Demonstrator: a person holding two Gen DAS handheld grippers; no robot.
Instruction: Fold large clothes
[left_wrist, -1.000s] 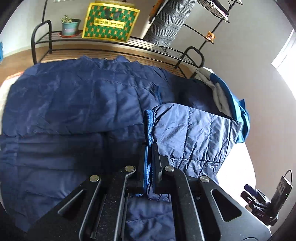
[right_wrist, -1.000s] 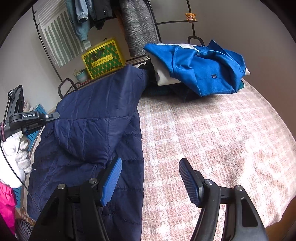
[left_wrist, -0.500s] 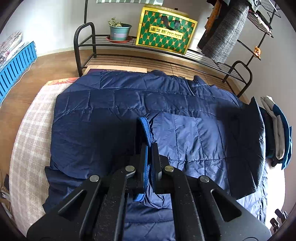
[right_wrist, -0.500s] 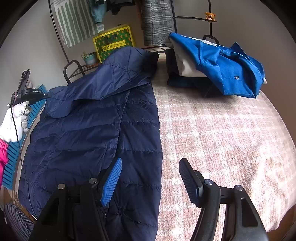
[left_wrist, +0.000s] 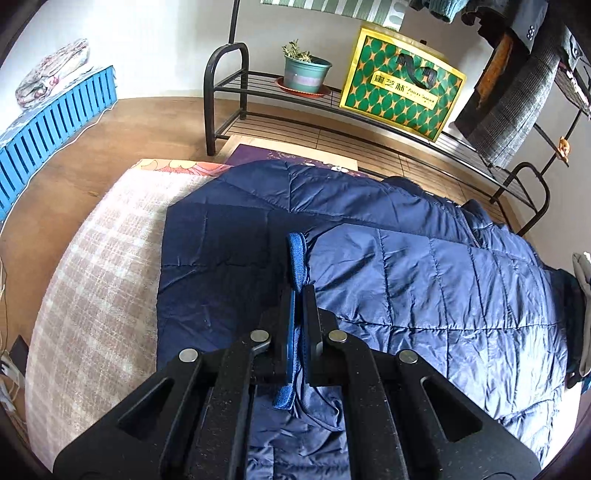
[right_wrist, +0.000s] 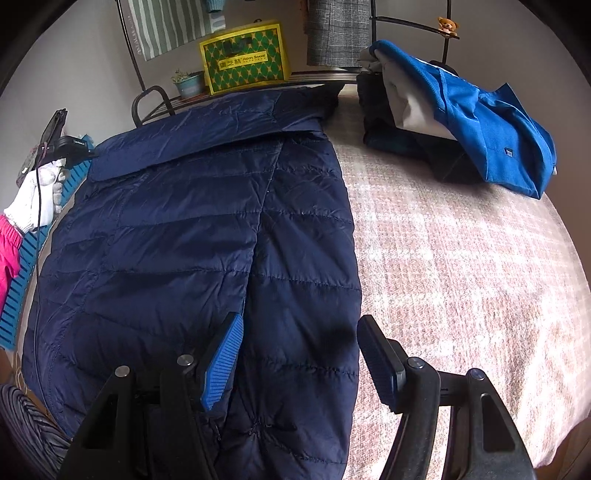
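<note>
bed: plaid cover, is carrying everything; bare part is lying right of the jacket in the right wrist view.
jacket: navy quilted puffer, is lying flat on the bed, covering the half toward the rack; long axis is running from the right gripper up toward the rack, collar end looks to be pointing at the rack, hem end sitting under the right gripper.
sleeve: is lying folded across the jacket body, its length crossing the jacket's long axis; cuff end is pointing at the left gripper.
clothes pile: blue and white garments, is sitting on the bed well apart from the jacket, on the rack side.
rack: black metal, is standing past the far edge of the jacket, holding a green bag and a plant pot.
left gripper: fingers are pinching the ribbed cuff, holding it over the jacket body.
right gripper: fingers are spread wide, holding nothing, hovering over the hem end of the jacket.
step: judging sleeve fold-in is in hand, sleeve nearly laid.
next: probably calling for letting the cuff go flat, then the right gripper pinching the hem to fold toward the rack.
</note>
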